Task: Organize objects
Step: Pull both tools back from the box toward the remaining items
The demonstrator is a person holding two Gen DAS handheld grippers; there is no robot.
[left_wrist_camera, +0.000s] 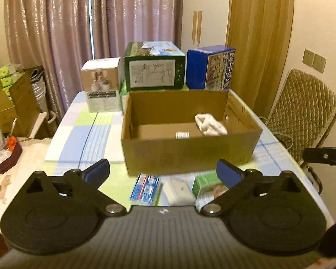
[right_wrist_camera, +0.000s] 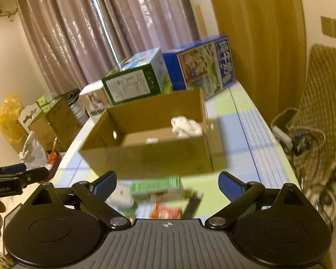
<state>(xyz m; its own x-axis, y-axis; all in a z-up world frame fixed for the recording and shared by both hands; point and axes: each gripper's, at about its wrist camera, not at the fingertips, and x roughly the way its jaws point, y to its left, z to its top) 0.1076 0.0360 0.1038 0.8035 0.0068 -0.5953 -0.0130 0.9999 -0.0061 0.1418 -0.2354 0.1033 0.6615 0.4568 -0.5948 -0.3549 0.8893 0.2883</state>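
Checked cloth in blue, green and white covers the worktop (left_wrist_camera: pixel 82 134), with mauve curtains (left_wrist_camera: pixel 56 33) behind it. Both grippers hover over the near edge, empty: the left gripper (left_wrist_camera: pixel 163 171) with its fingers spread wide, the right gripper (right_wrist_camera: pixel 168 183) likewise. Along that near edge lie a toothbrush pack (left_wrist_camera: pixel 145 187), a white packet (left_wrist_camera: pixel 178 190) and a green box (left_wrist_camera: pixel 207 187); blur hides their labels. Beyond them, mid-worktop, sits an open cardboard box (left_wrist_camera: pixel 186 152) holding a white cloth (left_wrist_camera: pixel 210 125) and what may be a small jar (left_wrist_camera: pixel 182 135). Three cartons line the far edge: white (left_wrist_camera: pixel 100 85), green (left_wrist_camera: pixel 153 69) and blue (left_wrist_camera: pixel 210 67).
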